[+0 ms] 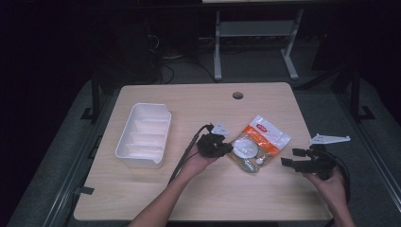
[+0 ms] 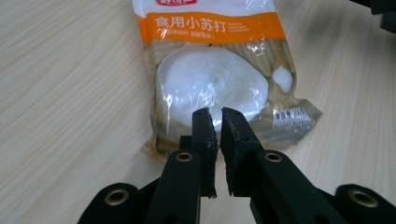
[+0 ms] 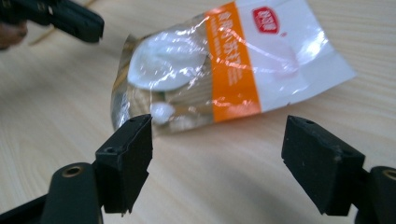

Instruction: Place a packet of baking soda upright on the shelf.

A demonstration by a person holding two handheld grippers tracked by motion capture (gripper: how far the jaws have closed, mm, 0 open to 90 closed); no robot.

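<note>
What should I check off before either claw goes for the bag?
1. Bag lies flat on the table, apart from the tray: ok.
2. Left claw open enough to take the bag: not ok, jaws nearly shut with a thin gap.
3. Right claw open: ok, jaws wide apart, nothing between them.
4. Right claw lined up with the bag's near edge: ok.
5. Tray has free compartments: ok.
6. Bag sealed: cannot tell.

Lab or test-room setting: lone wooden table point(image 1: 156, 198) with cable hole point(image 1: 238, 95), dark surroundings, grey carpet point(image 1: 265, 71), metal-framed bench legs point(image 1: 218, 47), loose floor cables point(image 1: 165, 71) behind.
</note>
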